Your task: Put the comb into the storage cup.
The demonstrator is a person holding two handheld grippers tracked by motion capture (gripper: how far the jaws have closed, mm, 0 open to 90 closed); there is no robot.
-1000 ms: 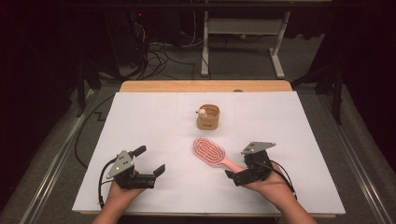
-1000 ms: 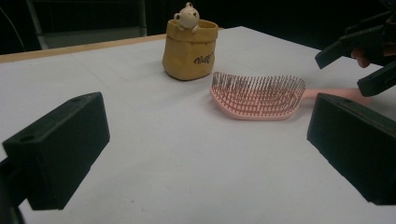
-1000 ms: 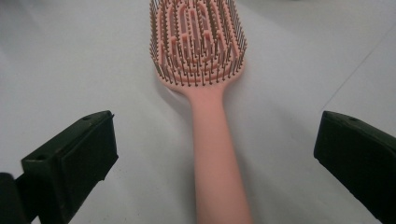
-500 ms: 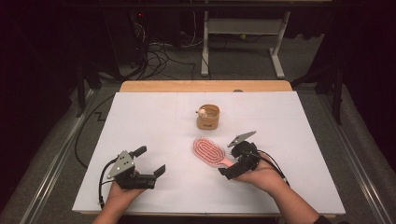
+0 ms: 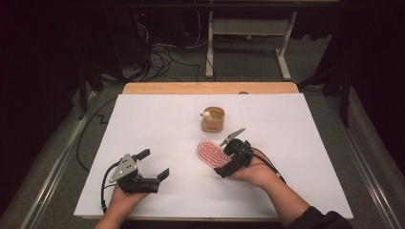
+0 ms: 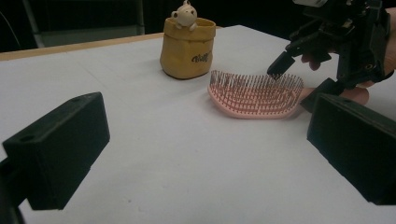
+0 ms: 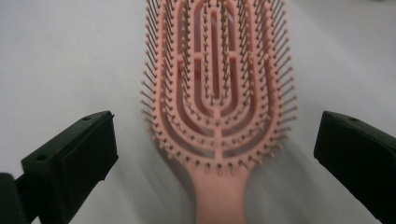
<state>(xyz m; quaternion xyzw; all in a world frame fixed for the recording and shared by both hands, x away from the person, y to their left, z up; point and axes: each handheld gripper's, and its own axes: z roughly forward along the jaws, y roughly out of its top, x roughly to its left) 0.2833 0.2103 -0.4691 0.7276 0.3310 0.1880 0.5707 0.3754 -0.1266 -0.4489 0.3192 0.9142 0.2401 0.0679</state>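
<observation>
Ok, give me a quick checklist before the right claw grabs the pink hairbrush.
1. Right claw open: ok, jaws stand wide apart.
2. Hairbrush between the jaws: ok, its handle runs down the middle in the right gripper view.
3. Brush lying flat, bristles up: ok.
4. Yellow cup apart from the brush: ok.
5. Left claw out of the way: ok, open, off to the side on the table.
6. Jaws low enough to grip the handle: cannot tell.
</observation>
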